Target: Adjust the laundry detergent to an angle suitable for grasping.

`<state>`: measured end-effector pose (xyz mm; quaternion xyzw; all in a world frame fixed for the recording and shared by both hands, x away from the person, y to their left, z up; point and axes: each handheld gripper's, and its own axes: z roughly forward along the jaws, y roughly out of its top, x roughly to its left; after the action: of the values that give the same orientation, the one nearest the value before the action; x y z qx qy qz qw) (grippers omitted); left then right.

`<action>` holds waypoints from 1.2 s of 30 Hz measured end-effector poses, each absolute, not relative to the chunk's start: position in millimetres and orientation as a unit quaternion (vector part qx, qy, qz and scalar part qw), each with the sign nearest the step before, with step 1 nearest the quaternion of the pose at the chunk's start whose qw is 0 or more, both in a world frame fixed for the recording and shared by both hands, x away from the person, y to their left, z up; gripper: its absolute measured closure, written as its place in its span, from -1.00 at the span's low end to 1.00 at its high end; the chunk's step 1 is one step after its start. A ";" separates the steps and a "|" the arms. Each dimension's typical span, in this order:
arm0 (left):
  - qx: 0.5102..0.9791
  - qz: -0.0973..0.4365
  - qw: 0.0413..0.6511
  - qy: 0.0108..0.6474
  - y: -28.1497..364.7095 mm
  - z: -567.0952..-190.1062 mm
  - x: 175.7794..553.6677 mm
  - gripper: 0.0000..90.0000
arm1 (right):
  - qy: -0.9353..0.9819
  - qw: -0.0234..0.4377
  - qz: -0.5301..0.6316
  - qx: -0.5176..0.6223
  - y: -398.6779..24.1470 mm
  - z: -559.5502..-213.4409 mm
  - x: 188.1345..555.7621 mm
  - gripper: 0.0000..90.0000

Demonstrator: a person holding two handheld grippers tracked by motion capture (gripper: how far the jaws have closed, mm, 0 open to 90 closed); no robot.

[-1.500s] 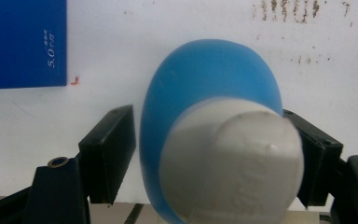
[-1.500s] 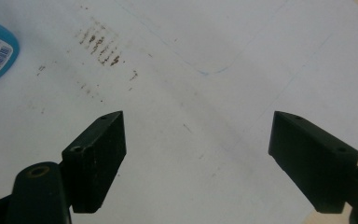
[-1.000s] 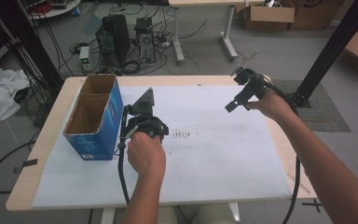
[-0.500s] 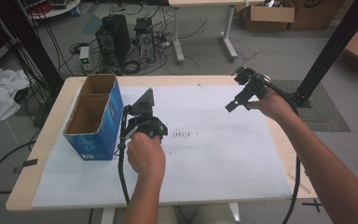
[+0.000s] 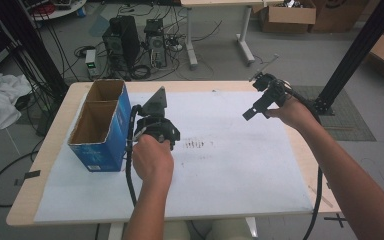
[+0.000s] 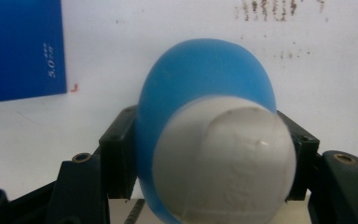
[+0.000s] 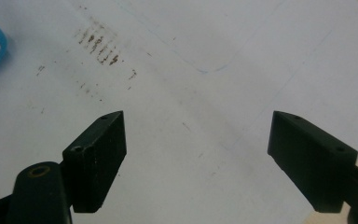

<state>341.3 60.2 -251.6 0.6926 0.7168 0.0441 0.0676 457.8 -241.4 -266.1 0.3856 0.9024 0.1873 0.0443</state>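
smooth blue-and-white egg-shaped object (image 6: pixel 214 135) between matte black left tongs (image 6: pixel 209 154)

On your worktop (image 5: pixel 45 192) a paper sheet (image 5: pixel 230 175) covers most of the surface. The open box (image 5: pixel 100 125) stands at the sheet's left edge (two compartments, one behind the other). Your left gripper (image 5: pixel 155 131) sits just right of the box, with the ball (image 6: pixel 205 102) between its fingers (image 6: pixel 116 154). Your right gripper (image 5: pixel 260 102) hangs over the sheet's far right, well apart.

A wooden desk (image 5: pixel 60 107) carries a white sheet (image 5: pixel 240 175), smudged with dark marks. An open blue box (image 5: pixel 100 125) stands on its left side.
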 end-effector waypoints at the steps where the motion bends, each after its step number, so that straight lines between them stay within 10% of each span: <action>1: 0.695 0.043 0.067 0.715 60.9 -246.9 341.0 -0.16 | 0.902 0.044 0.187 0.386 -242.2 -265.9 457.7 -0.57; 36: 0.678 0.110 0.079 0.722 166.9 -65.8 346.4 -0.16 | 0.896 0.047 0.181 0.402 -256.5 -263.7 465.7 -0.57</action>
<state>346.4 166.9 -65.8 0.6782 0.7223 0.1099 0.0793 465.7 -256.5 -263.7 0.4019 0.8964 0.1808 0.0470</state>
